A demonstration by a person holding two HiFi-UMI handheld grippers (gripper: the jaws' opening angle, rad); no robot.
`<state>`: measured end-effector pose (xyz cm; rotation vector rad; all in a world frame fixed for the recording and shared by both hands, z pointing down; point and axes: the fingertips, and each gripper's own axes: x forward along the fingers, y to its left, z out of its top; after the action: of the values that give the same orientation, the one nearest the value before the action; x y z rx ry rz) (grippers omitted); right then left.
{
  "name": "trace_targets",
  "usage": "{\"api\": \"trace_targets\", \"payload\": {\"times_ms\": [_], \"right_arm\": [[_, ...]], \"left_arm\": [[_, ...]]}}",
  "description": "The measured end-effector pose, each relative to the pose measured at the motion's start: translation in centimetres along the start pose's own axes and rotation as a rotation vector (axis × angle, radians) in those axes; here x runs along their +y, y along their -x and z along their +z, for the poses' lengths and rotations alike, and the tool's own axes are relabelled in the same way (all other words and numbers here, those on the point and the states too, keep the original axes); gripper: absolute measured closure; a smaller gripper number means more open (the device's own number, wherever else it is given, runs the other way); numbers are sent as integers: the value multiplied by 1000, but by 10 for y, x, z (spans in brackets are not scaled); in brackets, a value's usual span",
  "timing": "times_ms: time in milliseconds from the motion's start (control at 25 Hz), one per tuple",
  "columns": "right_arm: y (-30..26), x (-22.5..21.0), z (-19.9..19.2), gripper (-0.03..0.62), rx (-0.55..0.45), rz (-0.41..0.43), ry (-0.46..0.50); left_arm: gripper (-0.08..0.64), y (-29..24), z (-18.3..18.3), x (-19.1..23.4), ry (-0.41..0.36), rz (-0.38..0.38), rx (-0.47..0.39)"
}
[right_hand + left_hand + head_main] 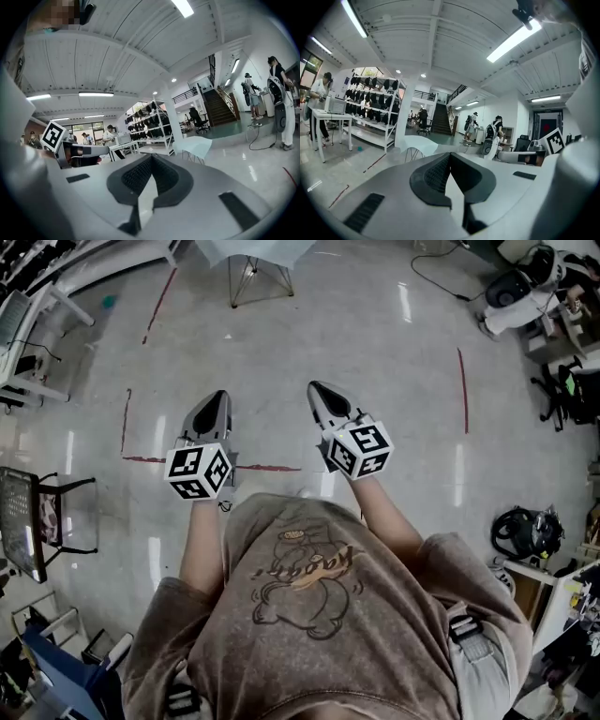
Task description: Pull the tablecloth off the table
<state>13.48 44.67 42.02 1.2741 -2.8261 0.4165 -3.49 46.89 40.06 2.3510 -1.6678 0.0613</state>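
The tablecloth (251, 247) is pale bluish white and drapes smoothly over a small wire-legged surface (249, 276). It stands on the glossy floor (375, 343), well ahead of both grippers. The left gripper (217, 397) and right gripper (318, 390) are side by side, their jaws closed together on nothing.

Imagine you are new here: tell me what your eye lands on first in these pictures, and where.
Two grey tongs with black-and-white marker cubes, the left tongs and right tongs, are held side by side mid-frame over the glossy grey floor, both shut and empty. Ahead, at the top edge, stands the small table draped in a pale tablecloth, untouched.
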Motion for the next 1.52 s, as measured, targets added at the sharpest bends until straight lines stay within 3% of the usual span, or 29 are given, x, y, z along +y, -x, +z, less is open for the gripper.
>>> {"api": "trace_targets", "payload": {"times_ms": [280,640,1080,1520], "right_arm": [[3,-32,0,588,8,17,-10],[-48,-69,6,588,6,23,-19],[-159,-142,27,588,30,-15,-41],[-301,-200,77,588,39,-42,-55]], "left_arm": [[541,-22,6,-21,-20,9,-20],[541,-93,26,8,-30,-8,-34],[541,-215,50,75,-6,-31,-9],[541,-342,105,177,10,-46,12]]}}
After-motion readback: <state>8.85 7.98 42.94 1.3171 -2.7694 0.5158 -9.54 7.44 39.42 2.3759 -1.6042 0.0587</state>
